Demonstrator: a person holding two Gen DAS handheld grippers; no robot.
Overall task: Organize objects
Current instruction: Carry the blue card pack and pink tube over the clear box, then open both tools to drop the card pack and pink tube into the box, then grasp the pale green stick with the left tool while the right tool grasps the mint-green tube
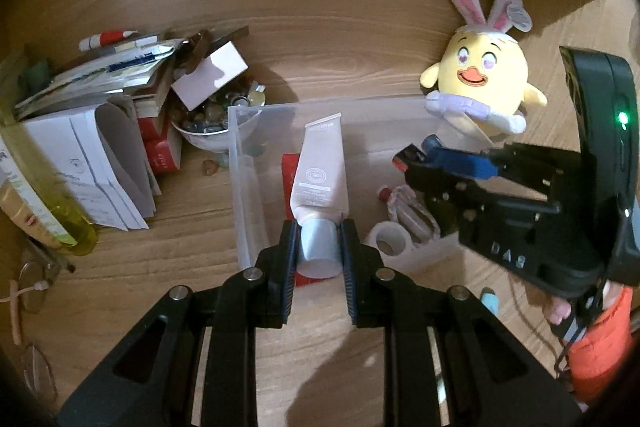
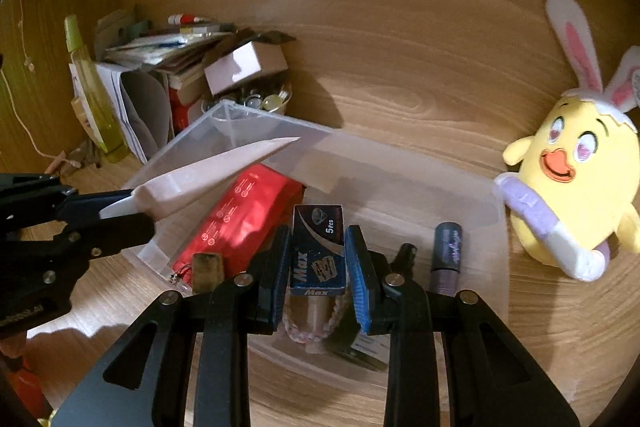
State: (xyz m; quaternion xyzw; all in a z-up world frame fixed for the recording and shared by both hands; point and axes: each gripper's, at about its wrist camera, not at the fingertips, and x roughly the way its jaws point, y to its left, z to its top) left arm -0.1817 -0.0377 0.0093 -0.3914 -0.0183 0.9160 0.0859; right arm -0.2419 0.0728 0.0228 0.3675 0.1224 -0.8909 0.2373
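Your left gripper point(image 1: 319, 247) is clamped on the pale blue cap of the pink cream tube point(image 1: 320, 171), and the tube's body sticks straight out ahead of the fingers, over the clear plastic bin point(image 1: 244, 187). From the other camera you can see that same tube point(image 2: 208, 179) hanging tilted above the bin's near-left corner, with a red packet point(image 2: 240, 223) lying in the bin right under it.

Your right gripper point(image 2: 318, 253) is pinched on a small dark blue "Max" box point(image 2: 318, 247), held upright between the pads just over the bin's point(image 2: 400, 155) floor. Off to the right of those fingers there's a purple tube point(image 2: 446, 255) in the bin, and below the box something pinkish and braided, though I honestly can't tell what it is.

Further out to the right, the yellow chick plush point(image 2: 576, 179) with bunny ears leans on the bin's far corner. Ahead-left of both claws sits a bowl of glass beads point(image 1: 208, 123) next to a messy paper stack point(image 1: 92, 147).
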